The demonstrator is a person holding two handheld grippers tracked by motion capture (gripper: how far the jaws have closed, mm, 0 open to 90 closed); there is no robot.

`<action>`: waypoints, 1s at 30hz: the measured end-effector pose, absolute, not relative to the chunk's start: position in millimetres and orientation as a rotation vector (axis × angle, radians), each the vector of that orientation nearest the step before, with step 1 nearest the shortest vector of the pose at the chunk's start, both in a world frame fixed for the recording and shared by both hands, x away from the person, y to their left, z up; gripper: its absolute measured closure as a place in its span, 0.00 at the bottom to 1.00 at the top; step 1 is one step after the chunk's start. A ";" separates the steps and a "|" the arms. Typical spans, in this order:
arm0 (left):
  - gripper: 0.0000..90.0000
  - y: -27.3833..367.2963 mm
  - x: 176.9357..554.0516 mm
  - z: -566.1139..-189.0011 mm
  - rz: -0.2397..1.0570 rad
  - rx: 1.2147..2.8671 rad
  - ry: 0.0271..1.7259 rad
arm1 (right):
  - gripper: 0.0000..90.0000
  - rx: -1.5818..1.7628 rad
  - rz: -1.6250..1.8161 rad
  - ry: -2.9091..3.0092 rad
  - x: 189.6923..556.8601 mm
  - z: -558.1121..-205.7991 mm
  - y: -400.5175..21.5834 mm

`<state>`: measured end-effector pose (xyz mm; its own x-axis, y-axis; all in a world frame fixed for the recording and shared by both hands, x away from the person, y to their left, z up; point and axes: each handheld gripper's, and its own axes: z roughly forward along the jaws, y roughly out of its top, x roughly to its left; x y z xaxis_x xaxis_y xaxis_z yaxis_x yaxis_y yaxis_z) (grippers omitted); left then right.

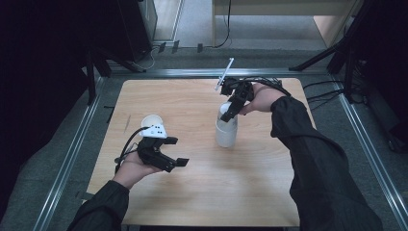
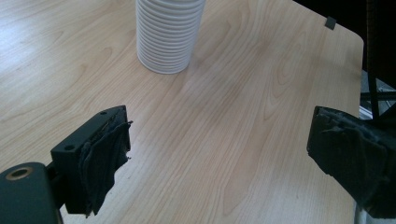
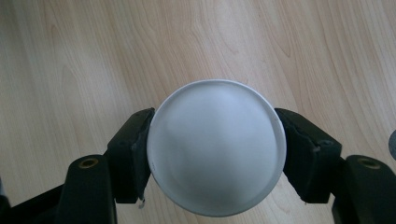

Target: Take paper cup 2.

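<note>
**Right hand-held gripper clamps the top of the cup stack**

Biggest thing first: the pale wooden surface (image 1: 207,192), rounded at the corners, takes up the middle of the high view, with grey floor and a metal frame around it.

On it, right of centre and toward the far half, stands the stack of white cups (image 1: 226,130), upright, bottoms up, the ribbed rims piled one on another. In the left gripper view that stack (image 2: 166,37) sits at the far end of the wood, well apart from the jaws.

Now the right hand-held gripper (image 1: 230,111) — it comes down from the far right, a dark sleeve behind it, and its jaws sit on either side of the top of the stack. The right gripper view looks straight down on the round white base of the uppermost cup (image 3: 215,147), and both black pads press against its sides: it is pinching that cup, which is seated on the stack.

Over on the near left, the left hand-held gripper (image 1: 177,163) hovers above bare wood, jaws spread wide with nothing between them, well clear of the stack.

Smallest item: a single white cup (image 1: 150,121) lies just beyond the left hand, on the left side of the surface.
</note>
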<state>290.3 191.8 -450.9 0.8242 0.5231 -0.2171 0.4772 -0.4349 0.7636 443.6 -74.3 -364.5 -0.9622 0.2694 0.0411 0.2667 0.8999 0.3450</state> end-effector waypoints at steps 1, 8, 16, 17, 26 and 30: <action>0.07 191.8 290.3 -450.8 0.064 2.100 0.733 | 0.37 0.442 0.553 3.049 443.2 -363.8 -74.1; 0.07 192.0 290.6 -450.8 0.055 2.097 0.737 | 0.37 0.415 0.552 3.044 442.8 -355.8 -75.0; 0.07 193.0 291.7 -451.1 0.060 2.096 0.742 | 0.38 0.417 0.558 3.039 440.3 -342.0 -78.5; 0.07 193.3 291.9 -451.0 0.058 2.096 0.740 | 0.38 0.421 0.558 3.041 439.9 -340.2 -78.8; 0.07 194.0 292.3 -451.1 0.059 2.092 0.744 | 0.38 0.412 0.568 3.025 433.3 -319.7 -79.6; 0.07 194.1 293.0 -451.6 0.060 2.088 0.749 | 0.38 0.417 0.597 3.009 430.1 -307.9 -82.0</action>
<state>293.0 194.1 -451.6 0.8163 0.5306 -0.2281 0.4876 -0.4214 0.7646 430.1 -82.0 -307.9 -0.9628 0.2702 0.0078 0.2527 0.8895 0.3807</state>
